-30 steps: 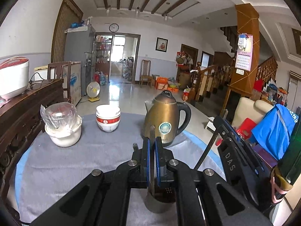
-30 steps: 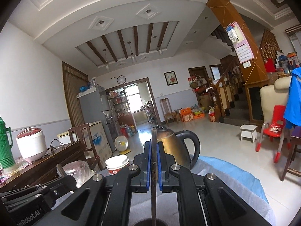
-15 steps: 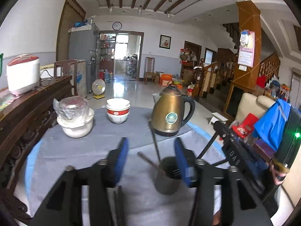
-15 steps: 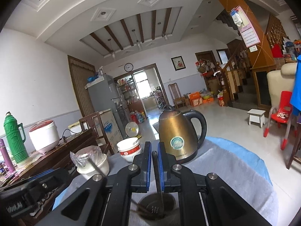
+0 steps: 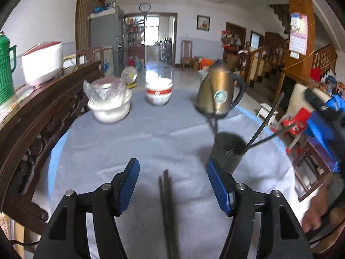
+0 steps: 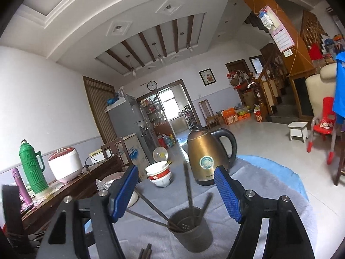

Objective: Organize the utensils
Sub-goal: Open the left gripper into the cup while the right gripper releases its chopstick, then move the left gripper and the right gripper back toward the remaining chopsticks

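Observation:
A dark grey utensil cup (image 5: 228, 152) stands on the grey tablecloth (image 5: 129, 142), holding several dark chopsticks and utensils that lean out. It also shows in the right wrist view (image 6: 192, 229). A pair of dark chopsticks (image 5: 169, 213) lies flat on the cloth between my left gripper's jaws; their tips show in the right wrist view (image 6: 145, 252). My left gripper (image 5: 172, 183) is open and empty above them. My right gripper (image 6: 175, 192) is open and empty, just above the cup. It shows blurred at the right edge of the left wrist view (image 5: 321, 127).
A brass electric kettle (image 5: 218, 91) stands behind the cup. Stacked white bowls (image 5: 159, 91) and a plastic-covered white bowl (image 5: 108, 103) sit at the back left. A carved wooden sideboard (image 5: 32, 116) with a rice cooker (image 5: 42, 61) borders the table's left.
Both grippers have opened and let go of the utensils they held, which now stand in the cup. The left gripper has drawn back and now hovers over the chopsticks on the cloth.

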Motion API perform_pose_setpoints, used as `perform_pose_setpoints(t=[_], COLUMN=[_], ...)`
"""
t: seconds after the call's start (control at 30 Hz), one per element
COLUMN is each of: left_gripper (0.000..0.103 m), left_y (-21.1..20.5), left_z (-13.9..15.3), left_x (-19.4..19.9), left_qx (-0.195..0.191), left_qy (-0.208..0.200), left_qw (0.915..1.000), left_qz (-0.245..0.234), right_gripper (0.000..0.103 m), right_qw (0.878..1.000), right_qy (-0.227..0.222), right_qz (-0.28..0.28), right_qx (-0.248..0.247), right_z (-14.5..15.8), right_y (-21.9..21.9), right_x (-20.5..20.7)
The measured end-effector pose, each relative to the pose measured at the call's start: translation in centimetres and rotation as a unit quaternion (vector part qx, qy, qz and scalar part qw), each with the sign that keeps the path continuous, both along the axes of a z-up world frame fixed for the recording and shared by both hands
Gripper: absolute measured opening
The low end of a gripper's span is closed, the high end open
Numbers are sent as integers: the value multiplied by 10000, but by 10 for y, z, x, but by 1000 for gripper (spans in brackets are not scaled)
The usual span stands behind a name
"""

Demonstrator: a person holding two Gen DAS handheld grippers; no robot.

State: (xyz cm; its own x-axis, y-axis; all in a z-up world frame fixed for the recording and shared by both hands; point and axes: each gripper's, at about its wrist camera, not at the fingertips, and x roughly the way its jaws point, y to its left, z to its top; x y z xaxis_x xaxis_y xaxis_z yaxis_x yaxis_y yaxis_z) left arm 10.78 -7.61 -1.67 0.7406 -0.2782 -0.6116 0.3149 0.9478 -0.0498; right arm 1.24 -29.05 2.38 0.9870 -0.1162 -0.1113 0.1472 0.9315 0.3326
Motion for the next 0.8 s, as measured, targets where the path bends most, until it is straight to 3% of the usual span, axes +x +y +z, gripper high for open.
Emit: perform_pose_setpoints(t=[0.2, 0.3, 0.47, 0.8], left_gripper=[67, 67, 67, 67], left_y=[19, 24, 21, 12], left_z=[-33, -48, -54, -49], left_x=[2, 0, -5, -18], left_qx=[238, 416, 623, 915], left_qy=[610, 854, 977, 976], left_qw=[9976, 9948, 9925, 9908], left_qz=[242, 377, 378, 212], right_gripper=[75, 69, 57, 57], right_qw=[9993, 9974, 9905, 9825], right_qy=[255, 462, 957, 1477], right_qz=[254, 520, 946, 1056], right_qx=[29, 194, 294, 403], right_z=[-16, -29, -54, -82], right_y=[-2, 1, 18, 19], right_x=[-23, -27, -25, -25])
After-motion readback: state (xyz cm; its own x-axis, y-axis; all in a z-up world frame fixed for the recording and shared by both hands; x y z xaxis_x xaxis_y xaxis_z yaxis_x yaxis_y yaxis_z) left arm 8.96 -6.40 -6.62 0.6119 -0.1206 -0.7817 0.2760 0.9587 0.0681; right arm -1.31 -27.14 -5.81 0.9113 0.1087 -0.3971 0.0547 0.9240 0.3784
